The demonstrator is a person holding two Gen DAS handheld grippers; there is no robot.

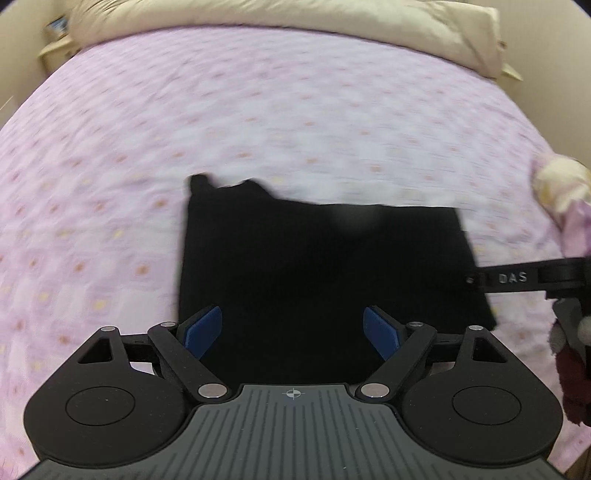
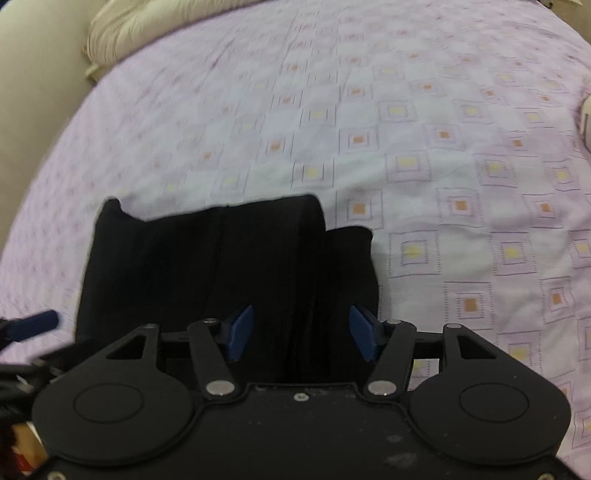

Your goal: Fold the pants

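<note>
Both my left gripper [image 1: 293, 334] and right gripper [image 2: 301, 332] hang released over the folded black pants [image 1: 317, 266] at lower center, so I'd lift straight off without snagging the top layer.

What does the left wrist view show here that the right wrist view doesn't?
Only the left wrist view: the left gripper, jaws open with nothing between them, and a fuzzy sleeve at the right edge above a bar marked DAS. Only the right wrist view: the right gripper, open, and the folded edges of the layers. Both: the folded black pants on the pink patterned bedspread, and a beige pillow.
</note>
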